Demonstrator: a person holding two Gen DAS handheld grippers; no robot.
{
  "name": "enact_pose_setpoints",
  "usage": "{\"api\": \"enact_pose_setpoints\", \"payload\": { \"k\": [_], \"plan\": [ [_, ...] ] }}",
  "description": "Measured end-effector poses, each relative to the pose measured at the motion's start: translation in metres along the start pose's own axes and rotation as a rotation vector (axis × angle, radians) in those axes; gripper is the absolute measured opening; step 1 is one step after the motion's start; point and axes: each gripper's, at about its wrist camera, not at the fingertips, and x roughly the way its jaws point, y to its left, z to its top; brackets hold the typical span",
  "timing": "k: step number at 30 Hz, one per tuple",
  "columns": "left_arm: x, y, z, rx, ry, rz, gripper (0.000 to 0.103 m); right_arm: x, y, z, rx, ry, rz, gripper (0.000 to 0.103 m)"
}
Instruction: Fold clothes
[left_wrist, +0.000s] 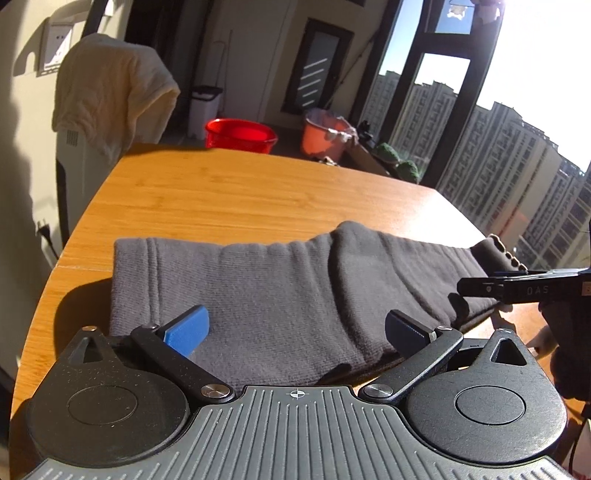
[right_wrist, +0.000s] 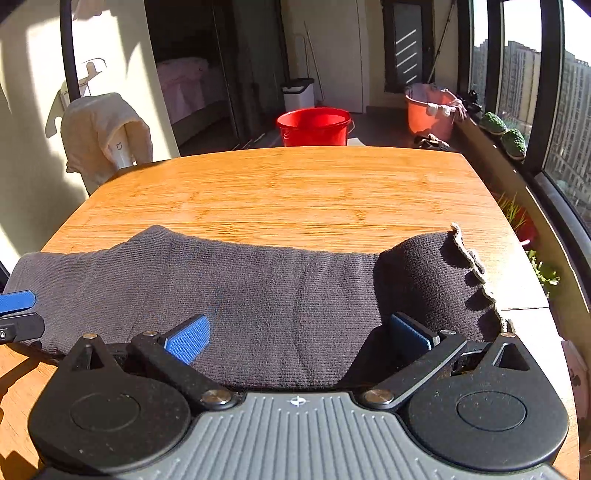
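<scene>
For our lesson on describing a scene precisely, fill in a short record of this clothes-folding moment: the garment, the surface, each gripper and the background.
garment: dark grey knit garment, folded into a long band, lying flat, pale scalloped trim at its right end
surface: wooden table, far half bare
left gripper: open, over the garment's near edge, holding nothing
right gripper: open, over the garment's near edge, holding nothing
background: red bucket, orange basin, cream towel draped at left

The garment's (right_wrist: 240, 295) near edge hides behind the right gripper (right_wrist: 297, 334) (left end cut off).
</scene>
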Motion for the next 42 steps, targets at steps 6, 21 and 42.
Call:
{"api": "enact_pose_setpoints", "payload": {
  "k": [6, 21, 42],
  "plan": [
    [-0.016, -0.019, -0.022, 0.178, 0.005, 0.074, 0.103, -0.013, 0.003, -0.02, -0.14, -0.015, -0.004, 0.103],
    [-0.106, -0.053, -0.07, 0.641, -0.033, 0.366, 0.102, -0.02, 0.131, -0.028, -0.591, -0.102, 0.407, 0.033],
    [-0.048, -0.02, -0.026, 0.621, -0.105, 0.32, 0.058, -0.095, -0.064, -0.022, -0.079, -0.217, -0.062, 0.072]
  ]
}}
